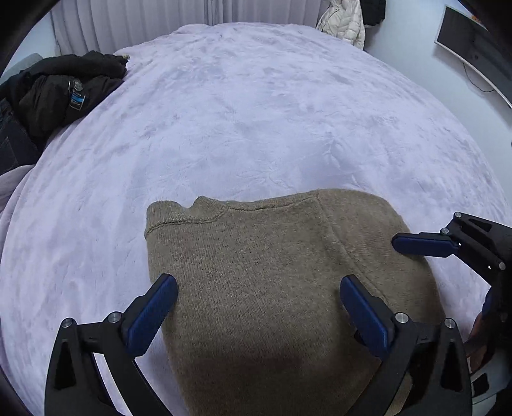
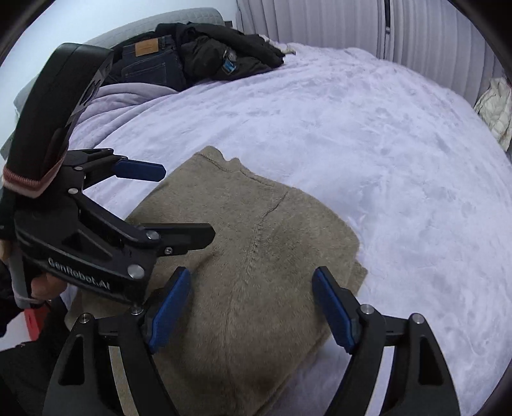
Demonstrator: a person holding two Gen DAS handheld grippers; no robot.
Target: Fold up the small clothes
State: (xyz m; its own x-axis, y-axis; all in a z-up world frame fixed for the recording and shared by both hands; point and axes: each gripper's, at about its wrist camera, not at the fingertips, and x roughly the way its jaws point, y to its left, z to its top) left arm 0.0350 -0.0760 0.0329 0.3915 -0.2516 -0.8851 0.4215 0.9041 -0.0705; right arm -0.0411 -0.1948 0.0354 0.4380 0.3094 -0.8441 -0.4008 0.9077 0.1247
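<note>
Left wrist view: nearest you, your left claw (image 1: 258,316) stands wide open with nothing between its blue pads; one pad sits at the left edge of the folded tan knitted sweater (image 1: 275,281), the other over its right half. The sweater lies flat on the pale lilac plush bed cover (image 1: 243,115), its ribbed collar at the far edge. Your right claw (image 1: 425,244) reaches in at the sweater's right edge; only one blue pad shows, so you cannot tell how far it is open. Far left of the sweater lies a heap of black jackets (image 1: 64,86); far right of it, beyond the bed, hangs a cream puffer coat (image 1: 344,22).

Right wrist view: nearest you, your right claw (image 2: 252,310) is spread wide and holds nothing, both pads over the sweater (image 2: 256,256). Your left claw (image 2: 160,204) hangs open over the sweater's left side. Past the sweater, at the far left, folded dark blue jeans (image 2: 150,64) lie beside the black jackets (image 2: 224,54).
</note>
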